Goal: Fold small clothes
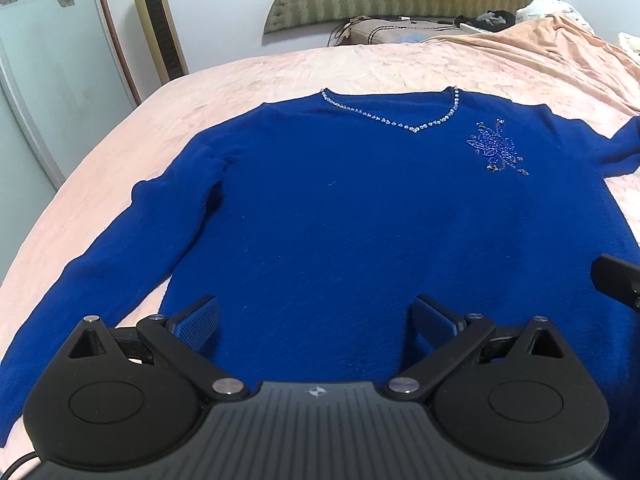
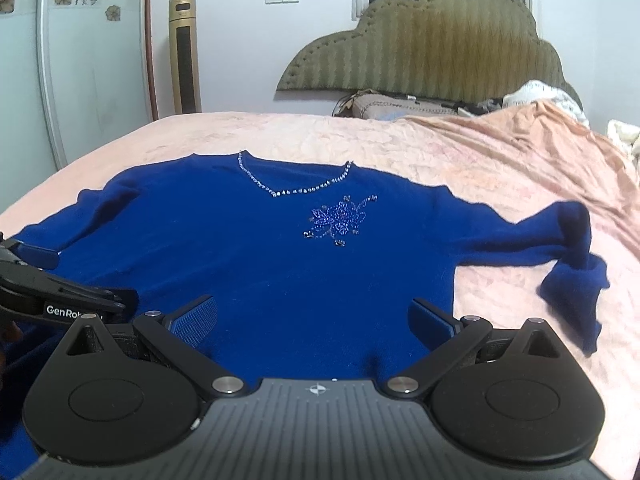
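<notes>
A royal-blue V-neck sweater (image 1: 340, 208) with a beaded neckline and a beaded flower on the chest lies flat, front up, on a pink bedspread (image 1: 280, 76). It also shows in the right wrist view (image 2: 248, 256). Its left sleeve (image 1: 92, 280) stretches toward the near left. Its right sleeve (image 2: 568, 248) is bent, with the cuff folded down. My left gripper (image 1: 316, 320) is open and empty, low over the hem. My right gripper (image 2: 314, 316) is open and empty over the hem further right. Each gripper's edge shows in the other's view.
A green padded headboard (image 2: 428, 44) and a pillow with cables (image 2: 396, 106) are at the bed's far end. Bunched bedding (image 2: 556, 96) lies far right. A gold tower fan (image 2: 184, 52) and a wardrobe door (image 2: 92, 60) stand left of the bed.
</notes>
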Available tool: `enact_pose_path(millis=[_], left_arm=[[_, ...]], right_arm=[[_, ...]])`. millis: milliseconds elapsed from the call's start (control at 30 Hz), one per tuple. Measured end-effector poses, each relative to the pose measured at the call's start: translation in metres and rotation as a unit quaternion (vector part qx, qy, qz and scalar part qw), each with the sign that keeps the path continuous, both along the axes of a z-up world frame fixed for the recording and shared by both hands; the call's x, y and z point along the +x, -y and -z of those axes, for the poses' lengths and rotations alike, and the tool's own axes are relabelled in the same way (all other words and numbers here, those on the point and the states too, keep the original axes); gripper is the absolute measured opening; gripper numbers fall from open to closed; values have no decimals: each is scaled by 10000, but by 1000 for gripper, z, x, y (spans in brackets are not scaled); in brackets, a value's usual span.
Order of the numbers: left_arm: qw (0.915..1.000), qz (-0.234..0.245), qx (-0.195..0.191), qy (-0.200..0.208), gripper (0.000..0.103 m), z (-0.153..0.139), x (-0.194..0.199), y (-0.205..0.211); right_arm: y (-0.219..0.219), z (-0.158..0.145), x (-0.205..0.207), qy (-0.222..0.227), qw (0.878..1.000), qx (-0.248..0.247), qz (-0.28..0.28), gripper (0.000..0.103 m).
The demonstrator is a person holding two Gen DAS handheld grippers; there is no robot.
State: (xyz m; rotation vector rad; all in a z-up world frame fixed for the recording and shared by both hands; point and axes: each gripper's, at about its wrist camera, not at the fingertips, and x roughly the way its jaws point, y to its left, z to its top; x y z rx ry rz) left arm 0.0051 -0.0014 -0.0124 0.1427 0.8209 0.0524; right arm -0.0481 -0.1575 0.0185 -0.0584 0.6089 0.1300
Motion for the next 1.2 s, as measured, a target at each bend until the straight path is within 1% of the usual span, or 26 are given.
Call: enact_pose_path(millis=[233,467,633,700,767,900,933,1033,1133,1200], left_arm=[[10000,-60,20,-13,103,1,1,-2],[9999,-87,85,-35,103,3,3,1],[9998,-78,156,-26,103,1,6,5],[9998,-27,216,39,103,-3,7,10],[9997,58,229,116,103,-8,10,16],[9994,251,116,198,103,-16,14,29],[9993,298,104,213,103,-17,15,32],[9987,436,143,235,103,-17,14,41],[9979,521,277,269,103,-15,14,47],[9976,540,341,251,103,-13,16,50]], right_arm=[[3,-1,1,-49,9999,141,-11,103],[7,4,2,-135,9994,269,-152,103],[6,6,3,-158,9993,254,-238,102],[6,7,4,-163,9993,215,-243,97],[7,8,4,-179,9993,199,-260,94],[14,9,6,-202,9994,184,-203,86],[18,9,7,-221,9994,177,-177,86],[37,8,11,-172,9998,94,60,88],[74,3,17,-44,9976,11,686,92],[103,1,20,6,9929,-10,1193,94]])
